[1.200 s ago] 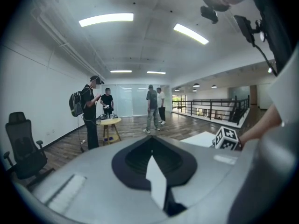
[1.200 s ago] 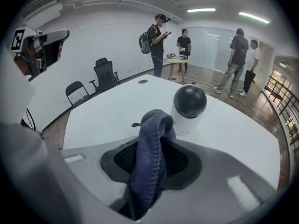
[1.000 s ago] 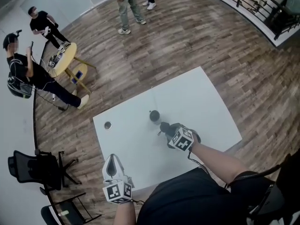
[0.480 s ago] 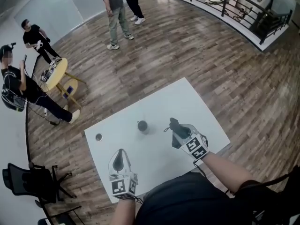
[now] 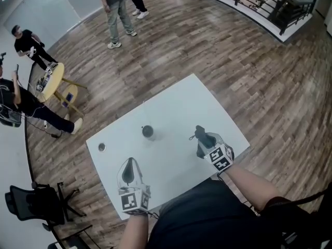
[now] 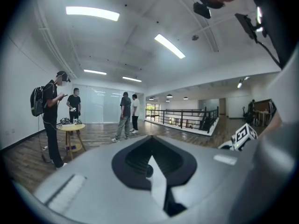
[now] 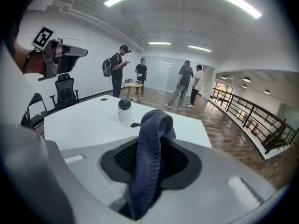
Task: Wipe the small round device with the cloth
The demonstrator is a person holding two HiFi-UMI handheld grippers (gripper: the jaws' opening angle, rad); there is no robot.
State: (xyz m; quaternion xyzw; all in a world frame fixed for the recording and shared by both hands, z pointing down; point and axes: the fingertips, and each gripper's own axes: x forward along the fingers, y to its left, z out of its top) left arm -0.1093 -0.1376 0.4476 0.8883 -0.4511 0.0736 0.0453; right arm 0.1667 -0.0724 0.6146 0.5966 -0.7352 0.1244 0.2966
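Cloth point(image 7: 150, 153), dark blue and folded over on itself, is clamped between the jaws of the right gripper point(image 5: 202, 135), which is closed on it. The fold rises above the jaw tips. The small round device point(image 5: 148, 132) stands upright on the white table point(image 5: 176, 105), off to the left of this gripper and apart from it. Nothing touches the device. The left gripper point(image 5: 130, 164) hovers over the table's near edge, on the person's side of the device and also apart from it. Its jaws are drawn together at the tips and hold nothing.

The head view shows the layout from above: the device sits roughly midway across the table with a gripper to each side, and a small dark disc point(image 5: 101, 147) lies near the table's left corner. From there the device is only a dark dot. The right gripper view shows it as a pale body with a dark rounded top, standing beyond the cloth and to its left, with bare table between them. That view also shows the left gripper raised at the upper left. The left gripper view looks almost level across the room and does not clearly show the device. It shows two people point(image 6: 129, 115) standing on the wood floor and a railing point(image 6: 187, 118) behind them.
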